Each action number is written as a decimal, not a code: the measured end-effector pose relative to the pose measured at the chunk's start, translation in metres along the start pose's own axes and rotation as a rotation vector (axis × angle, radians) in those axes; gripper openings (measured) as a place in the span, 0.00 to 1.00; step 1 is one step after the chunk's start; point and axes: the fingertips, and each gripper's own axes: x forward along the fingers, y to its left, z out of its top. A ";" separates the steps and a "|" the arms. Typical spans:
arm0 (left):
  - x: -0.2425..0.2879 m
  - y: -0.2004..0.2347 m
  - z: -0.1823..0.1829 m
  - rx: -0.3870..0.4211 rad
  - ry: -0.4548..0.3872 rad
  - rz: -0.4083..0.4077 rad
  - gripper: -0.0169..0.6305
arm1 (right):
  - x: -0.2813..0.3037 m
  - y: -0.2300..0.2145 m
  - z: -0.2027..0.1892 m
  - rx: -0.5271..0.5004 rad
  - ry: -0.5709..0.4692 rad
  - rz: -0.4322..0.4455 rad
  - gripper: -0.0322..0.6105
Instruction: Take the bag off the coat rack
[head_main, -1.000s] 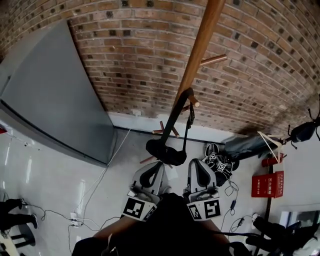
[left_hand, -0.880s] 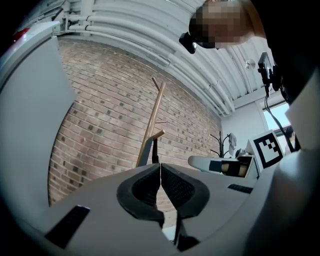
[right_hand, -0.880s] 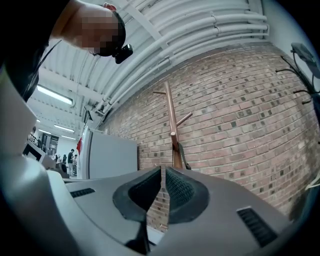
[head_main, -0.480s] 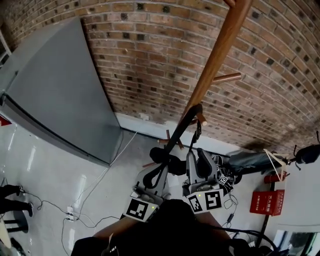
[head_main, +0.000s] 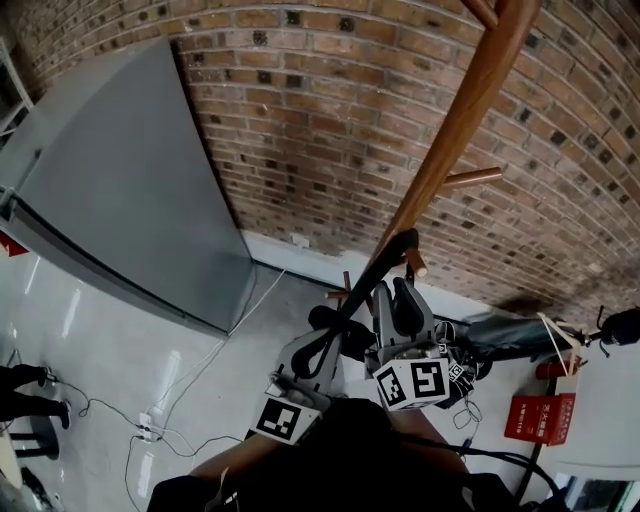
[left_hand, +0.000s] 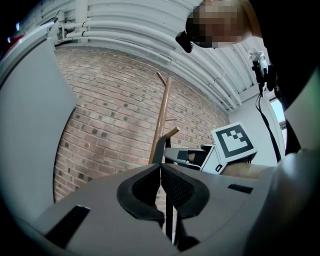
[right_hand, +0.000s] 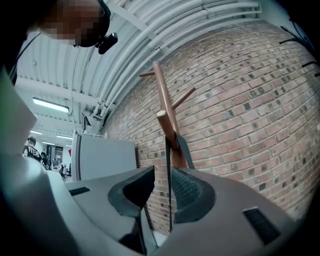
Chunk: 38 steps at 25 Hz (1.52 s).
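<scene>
A wooden coat rack (head_main: 452, 135) leans across the brick wall. A black bag (head_main: 322, 320) hangs from its low peg (head_main: 416, 266) by a black strap (head_main: 378, 268). My left gripper (head_main: 328, 345) is just under the bag; in the left gripper view its jaws (left_hand: 160, 170) are shut on the strap (left_hand: 159, 150), which runs up to the rack (left_hand: 161, 110). My right gripper (head_main: 398, 290) is higher, close below the peg. In the right gripper view its jaws (right_hand: 163, 175) stand slightly apart with the strap (right_hand: 167, 150) running between them, against the right pad.
A tall grey cabinet (head_main: 120, 190) stands at the left against the brick wall (head_main: 300, 120). Cables (head_main: 150, 430) lie on the white floor. At the right are dark bags (head_main: 500, 330) and a red box (head_main: 535, 418).
Both grippers have risen from below the bag towards the strap. The right one climbed further, up to just under the peg. The head view has tilted up.
</scene>
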 end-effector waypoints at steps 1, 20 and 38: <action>0.001 0.001 0.000 -0.002 0.002 0.000 0.05 | 0.004 0.000 0.001 -0.001 0.000 -0.001 0.21; 0.013 0.018 -0.003 -0.049 0.016 -0.016 0.05 | 0.042 -0.008 0.005 -0.047 0.007 -0.058 0.17; 0.008 0.003 -0.009 -0.042 0.039 -0.071 0.05 | 0.029 0.008 0.020 -0.112 -0.005 -0.031 0.08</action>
